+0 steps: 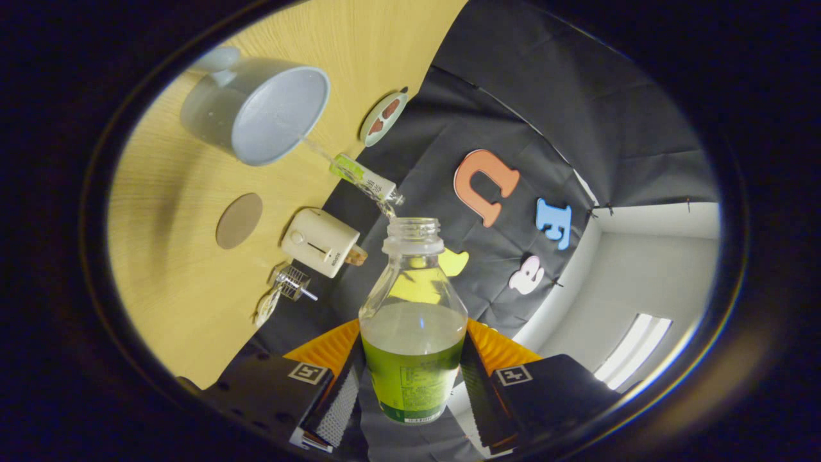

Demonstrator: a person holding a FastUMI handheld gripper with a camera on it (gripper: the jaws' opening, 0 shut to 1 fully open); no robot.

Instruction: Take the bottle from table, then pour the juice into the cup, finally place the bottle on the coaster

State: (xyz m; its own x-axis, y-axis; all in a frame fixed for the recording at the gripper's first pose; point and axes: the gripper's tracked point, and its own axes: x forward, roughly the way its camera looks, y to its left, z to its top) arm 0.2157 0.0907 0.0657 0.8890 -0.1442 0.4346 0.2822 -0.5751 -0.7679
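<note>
bottle (412, 321) between clamped fingers (338, 391); beyond, wooden table (167, 269) with cup (256, 110)

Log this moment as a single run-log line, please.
phase: pouring | gripper: shut on bottle | bottle: tilted, uncapped | stream: entering cup | coaster: bare

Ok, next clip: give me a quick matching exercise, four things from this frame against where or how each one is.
Things:
1. bottle
2. cup
3. round brown coaster
4. cream box-shaped device

Places or states:
A. bare on the table, between the cup and the gripper
B. open-mouthed, cap off, clamped between the fingers of the gripper
C. near the table's edge, beside the coaster
D. grey, with a handle, a thin stream reaching its rim

Pairs: 1-B, 2-D, 3-A, 4-C
</note>
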